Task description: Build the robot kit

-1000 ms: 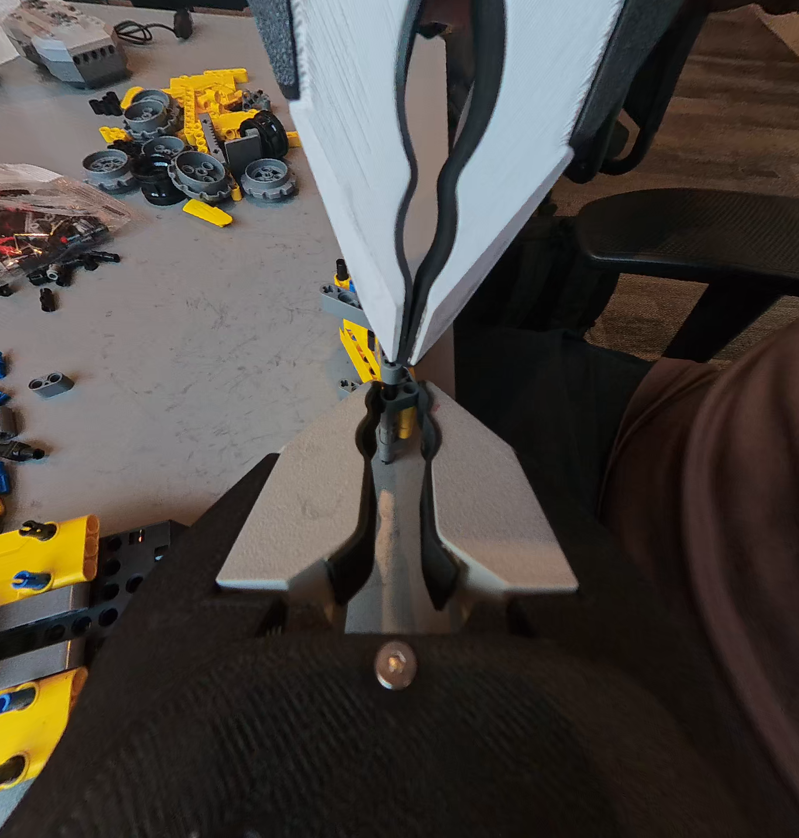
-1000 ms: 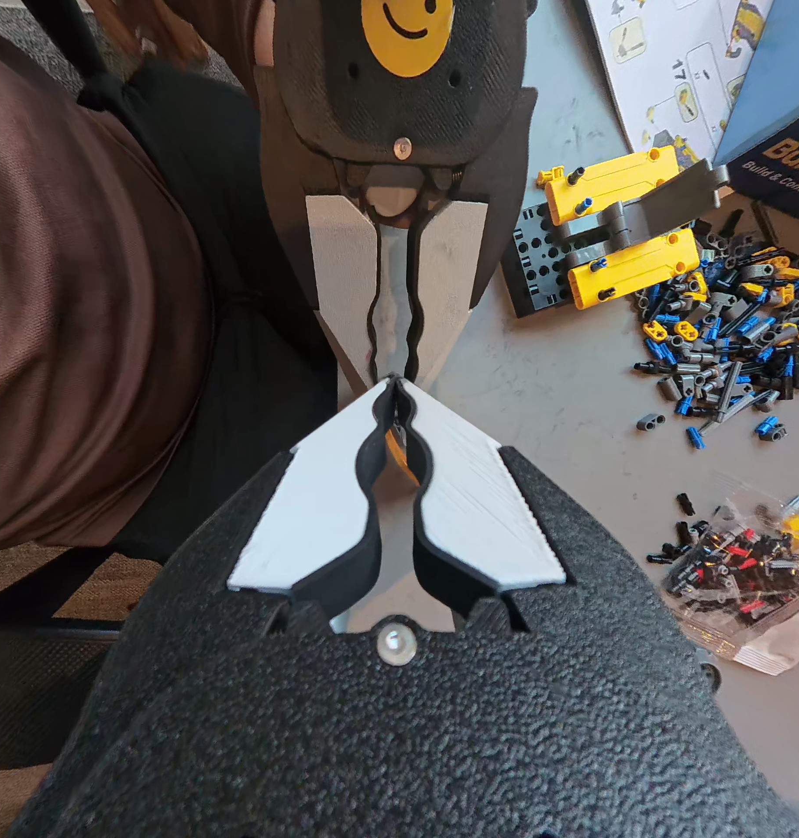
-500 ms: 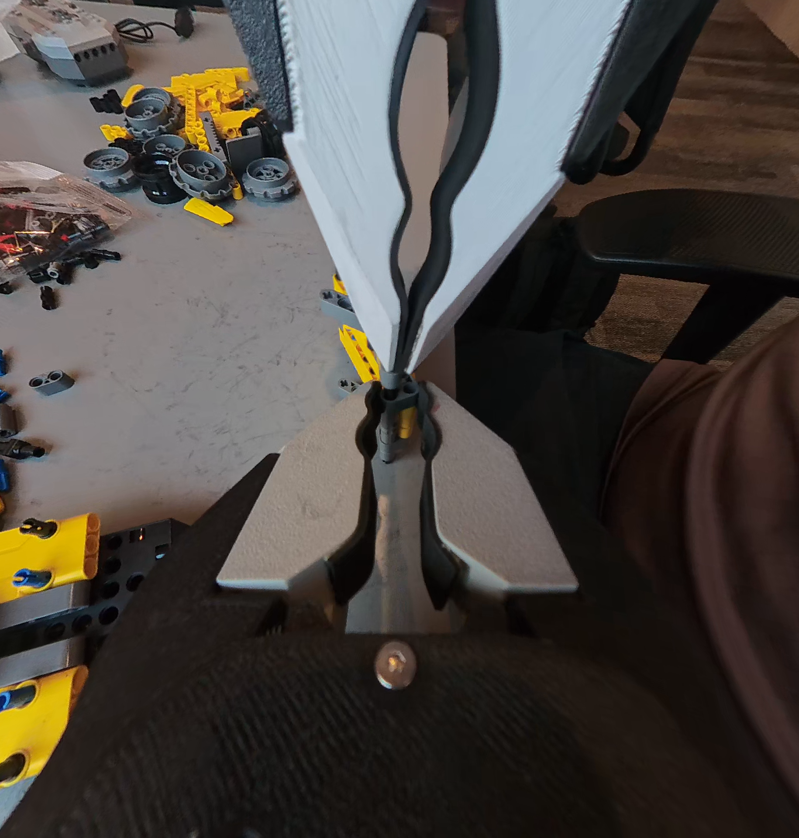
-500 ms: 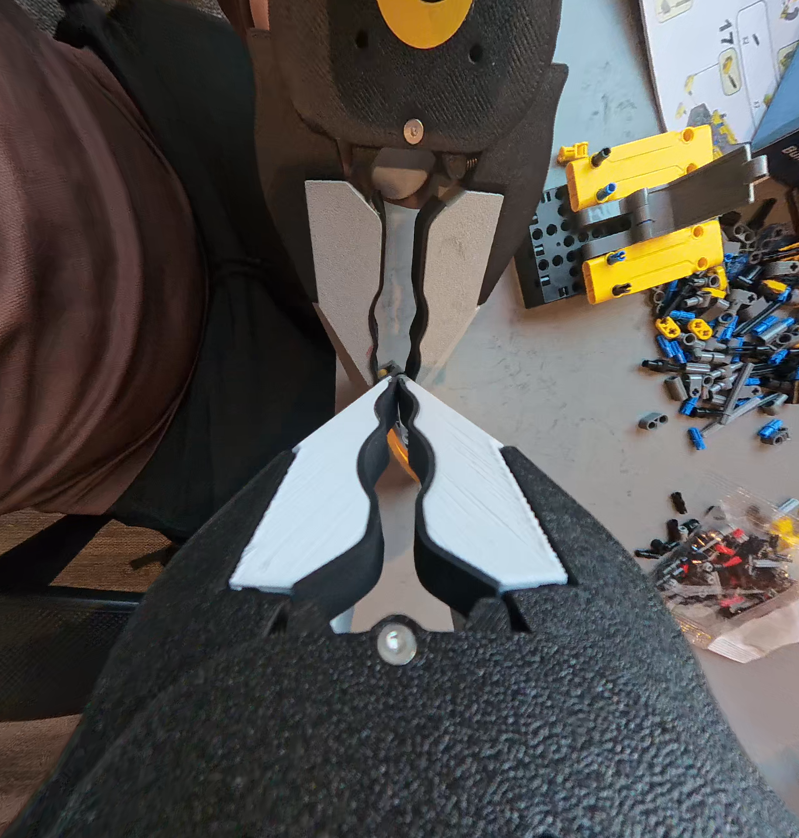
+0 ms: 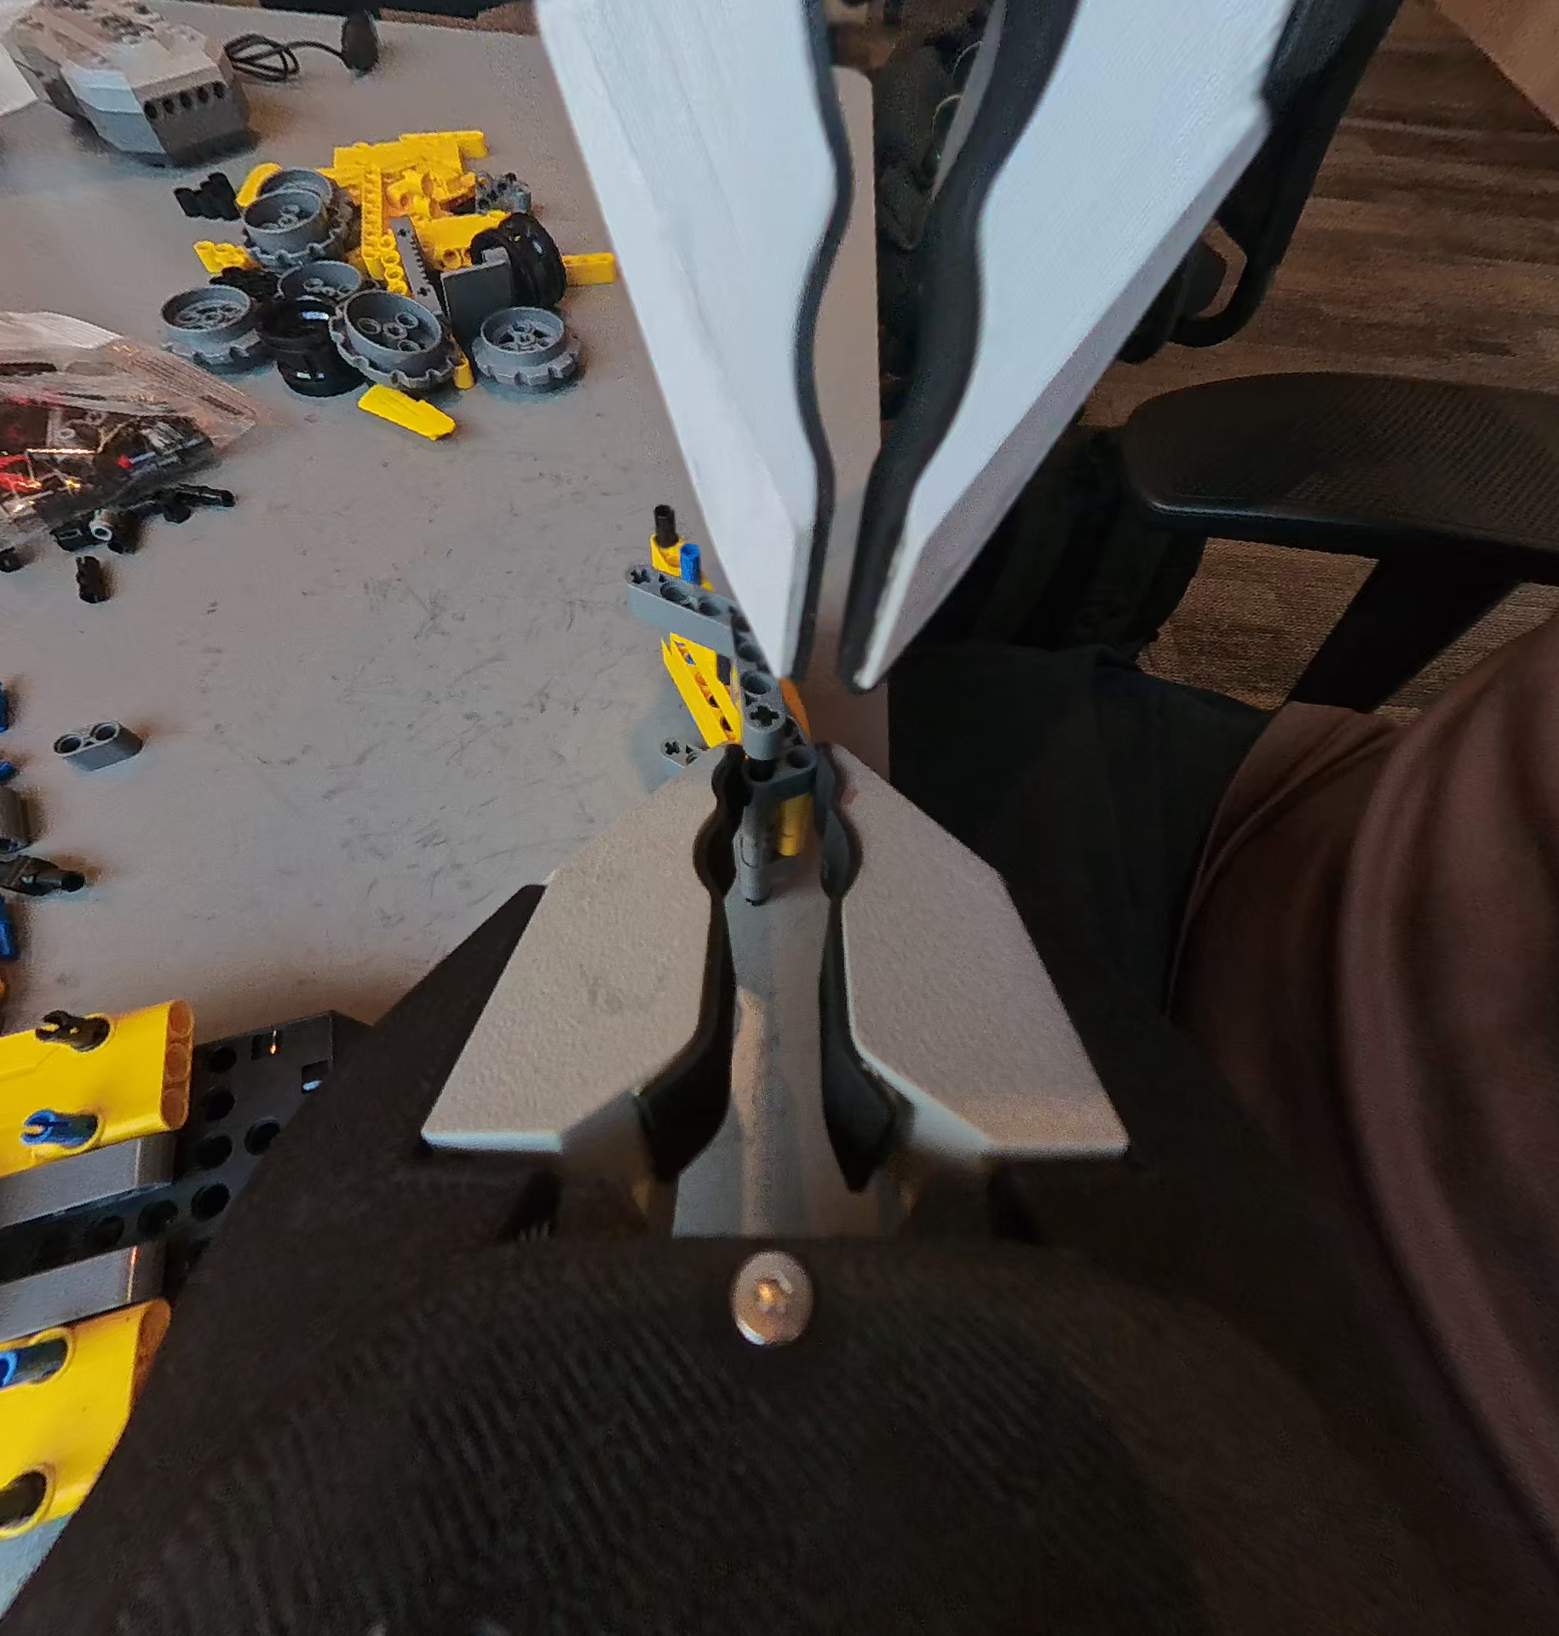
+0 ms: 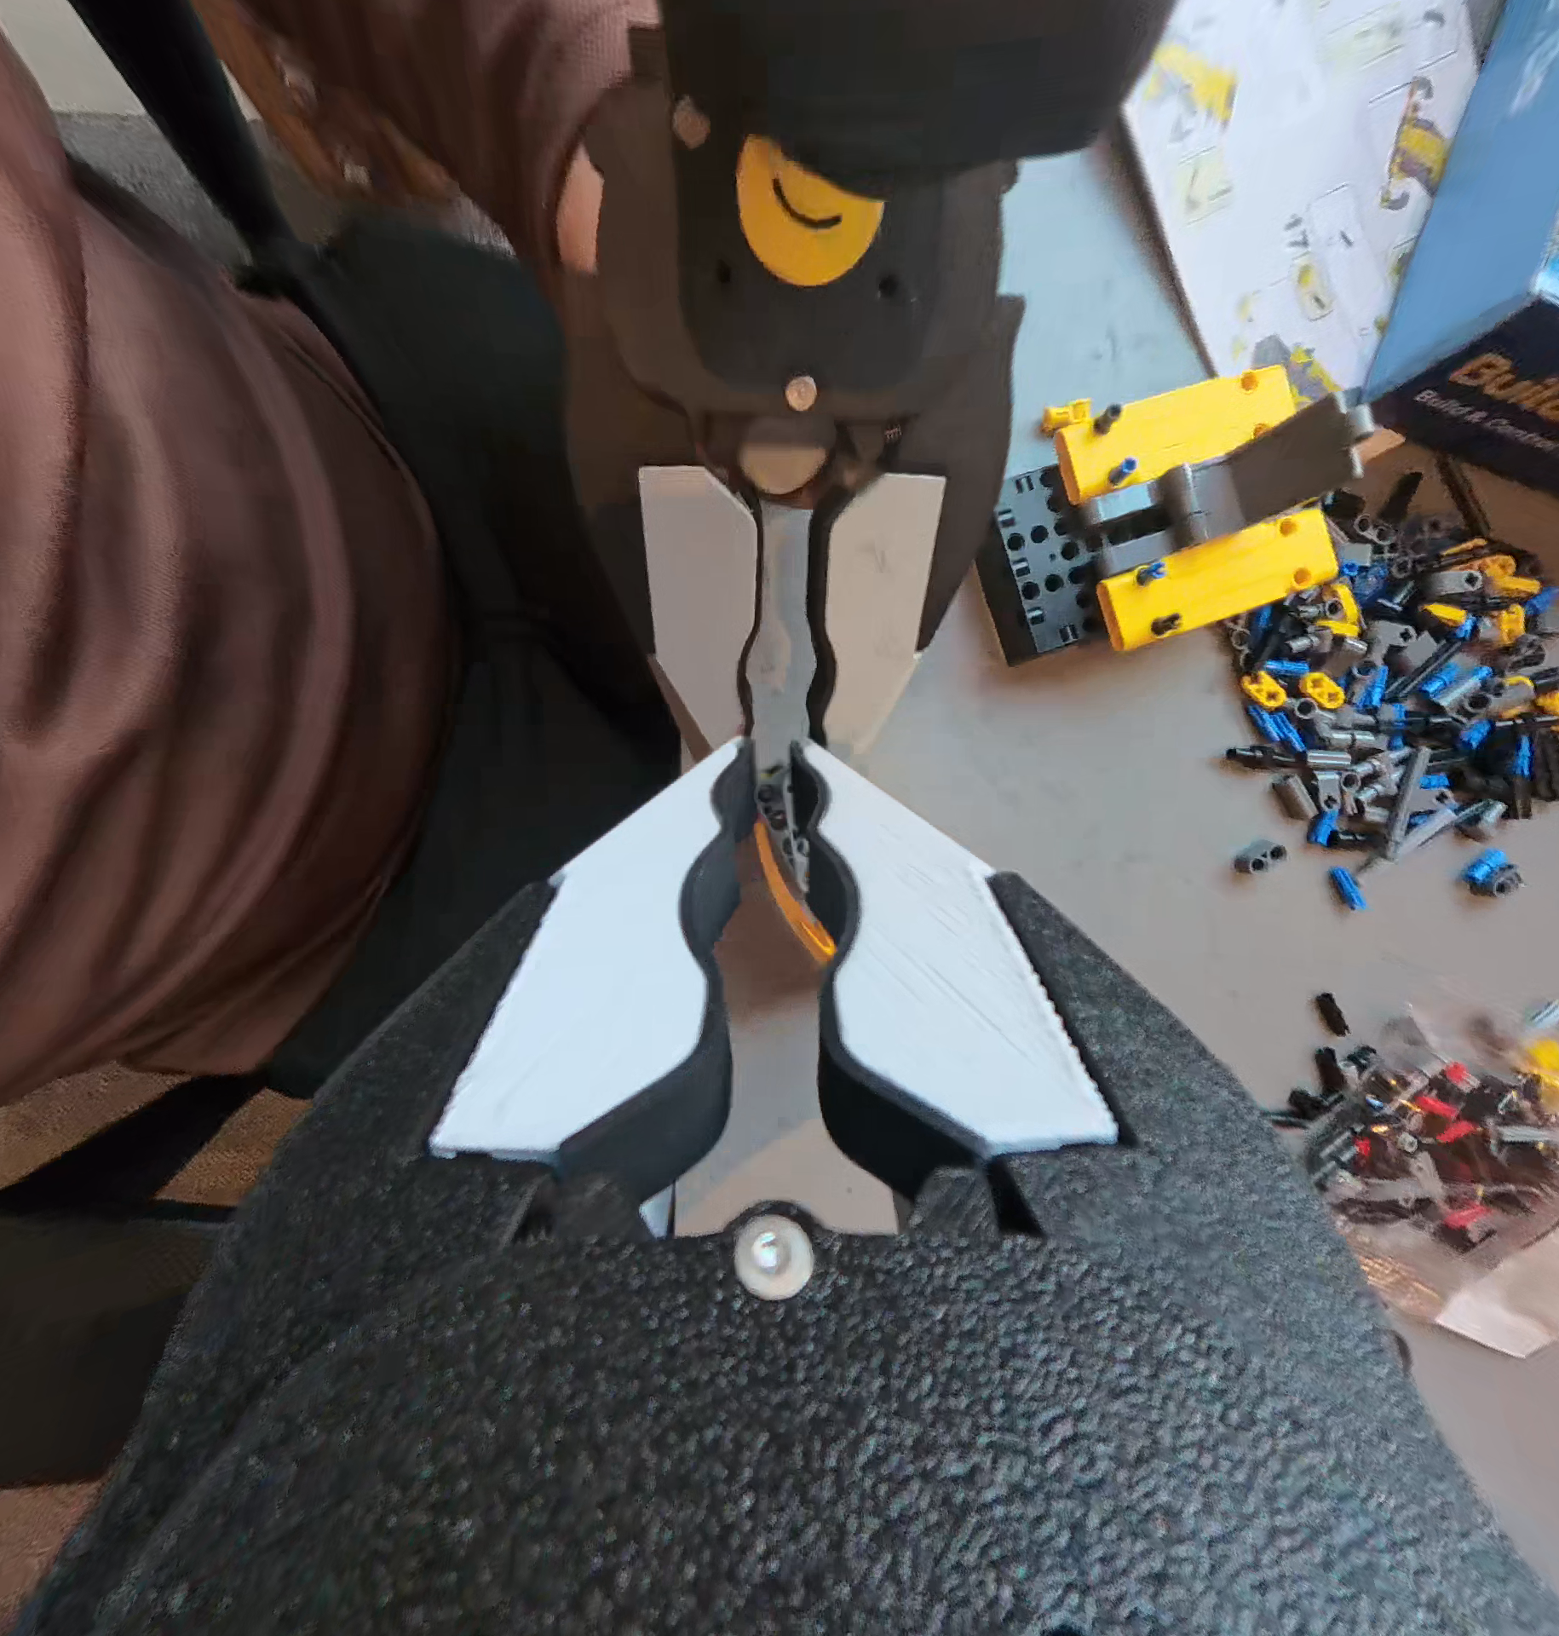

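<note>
Clamping a small brick assembly (image 5: 763, 735) of a bent grey beam, a grey axle and yellow parts in the left tool (image 5: 771, 779), grey fingers closed tight on its lower end. Holding it in the air just over the tabletop (image 5: 404, 620) edge nearest the seated person's brown garment (image 5: 1422, 1018).

Pointing the white-fingered right tool (image 6: 771, 766) tip to tip at the left one, fingertips parted by a narrow gap, the grey beam lying just beside one tip; not possible to tell whether touching.

Lying further in from that edge: a heap of grey wheels and yellow beams (image 5: 386, 327) towards the far edge, and beside it a clear bag of small parts (image 5: 77, 416). Sitting near the left tool's body: a larger yellow, grey and black build (image 6: 1183, 522), touching a loose pile of blue, grey and black pins (image 6: 1395, 699). Resting beyond these: an open instruction booklet (image 6: 1272, 159) and a blue box (image 6: 1493, 266). Standing off the tabletop: a black mesh chair (image 5: 1378, 469).
</note>
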